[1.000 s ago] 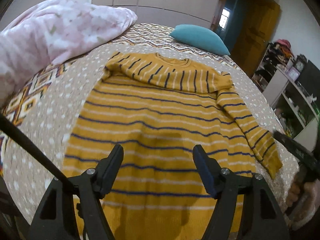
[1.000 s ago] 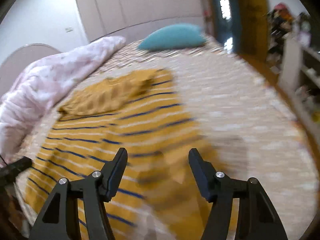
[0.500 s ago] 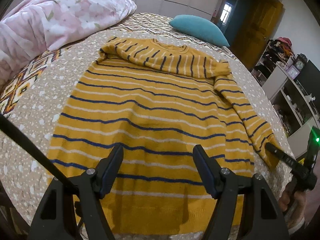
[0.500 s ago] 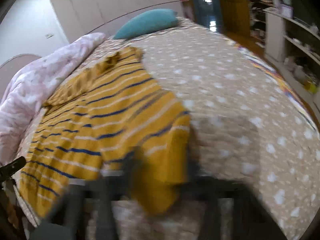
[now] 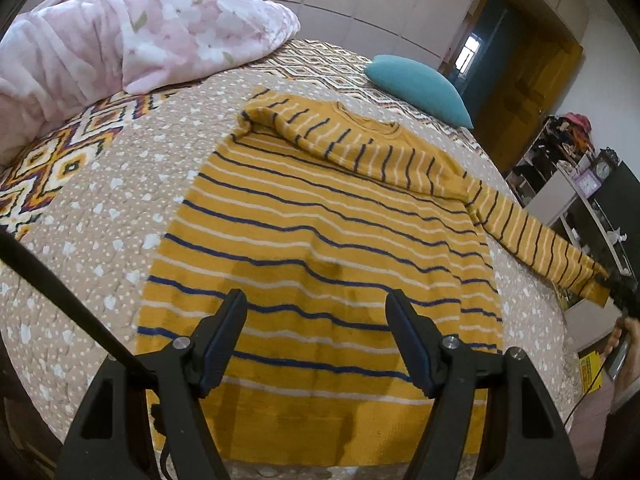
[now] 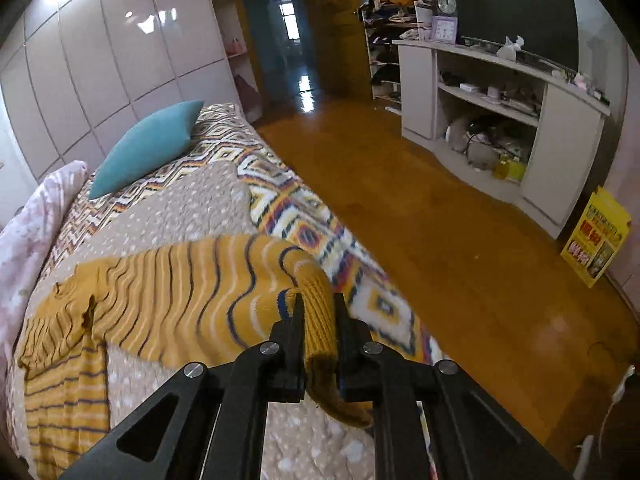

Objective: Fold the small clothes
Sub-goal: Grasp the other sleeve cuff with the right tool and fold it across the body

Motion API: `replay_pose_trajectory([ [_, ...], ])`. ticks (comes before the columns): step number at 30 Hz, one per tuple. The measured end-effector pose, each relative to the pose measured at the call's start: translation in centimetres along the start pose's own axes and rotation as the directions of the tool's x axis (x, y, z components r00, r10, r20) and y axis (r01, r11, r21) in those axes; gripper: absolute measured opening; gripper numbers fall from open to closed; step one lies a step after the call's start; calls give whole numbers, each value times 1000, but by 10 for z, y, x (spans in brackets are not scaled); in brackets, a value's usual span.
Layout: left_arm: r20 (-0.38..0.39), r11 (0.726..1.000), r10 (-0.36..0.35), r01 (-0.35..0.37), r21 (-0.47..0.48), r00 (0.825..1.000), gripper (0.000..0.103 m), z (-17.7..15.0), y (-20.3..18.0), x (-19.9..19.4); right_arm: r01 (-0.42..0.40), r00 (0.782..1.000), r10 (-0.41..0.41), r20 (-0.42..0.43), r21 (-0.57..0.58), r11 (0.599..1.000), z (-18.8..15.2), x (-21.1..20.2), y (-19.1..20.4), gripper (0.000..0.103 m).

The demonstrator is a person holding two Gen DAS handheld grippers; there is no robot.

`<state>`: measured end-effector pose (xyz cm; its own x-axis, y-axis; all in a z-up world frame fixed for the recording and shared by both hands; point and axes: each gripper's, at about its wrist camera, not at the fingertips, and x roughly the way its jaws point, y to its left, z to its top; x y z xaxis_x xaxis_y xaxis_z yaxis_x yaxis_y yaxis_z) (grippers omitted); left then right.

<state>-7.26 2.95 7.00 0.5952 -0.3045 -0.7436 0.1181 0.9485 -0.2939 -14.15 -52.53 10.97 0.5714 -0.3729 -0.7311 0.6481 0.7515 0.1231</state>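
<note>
We see the sweater [image 5: 320,240] lying flat on the bed [image 5: 100,200], hem toward us, one sleeve folded across its chest. Its other sleeve [image 6: 208,296] stretches out toward 3 o'clock, its cuff [image 6: 318,320] pinched tight in our right gripper [image 6: 318,312], which tilts downward past the bed's edge. Our left gripper [image 5: 316,320] hovers over the hem at 6 o'clock, angled down, fingers [image 5: 230,332] wide and holding nothing. A pillow [image 5: 416,88] sits at 1 o'clock.
</note>
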Motion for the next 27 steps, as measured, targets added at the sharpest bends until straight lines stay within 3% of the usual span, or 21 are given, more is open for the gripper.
replay_pose_trajectory([
  [3,11,1000,0,0,5,1000,71,1,6,-3,-26,999,27,28,-55,998,16,-7,40,11],
  [8,40,1000,13,-14,13,999,71,2,21,-7,-216,976,214,-31,-192,957,22,-17,165,11],
  [9,45,1000,16,-17,11,999,71,3,25,-8,-263,965,258,-53,-220,939,19,-18,192,11],
  [11,57,1000,28,-28,-1,998,71,3,37,-10,-396,918,375,-127,-258,881,10,-17,259,11],
  [14,71,998,55,-54,-20,996,71,5,59,-13,-524,851,475,-224,-285,803,-8,-9,346,11],
  [19,86,993,101,-95,-71,991,71,7,95,-14,-615,786,515,-342,-341,711,-52,10,467,11],
  [22,85,990,105,-96,-103,991,71,7,113,-12,-623,777,499,-383,-359,695,-74,28,507,11],
  [27,71,987,96,-86,-139,993,71,7,125,-4,-612,781,449,-434,-387,690,-102,69,567,11],
])
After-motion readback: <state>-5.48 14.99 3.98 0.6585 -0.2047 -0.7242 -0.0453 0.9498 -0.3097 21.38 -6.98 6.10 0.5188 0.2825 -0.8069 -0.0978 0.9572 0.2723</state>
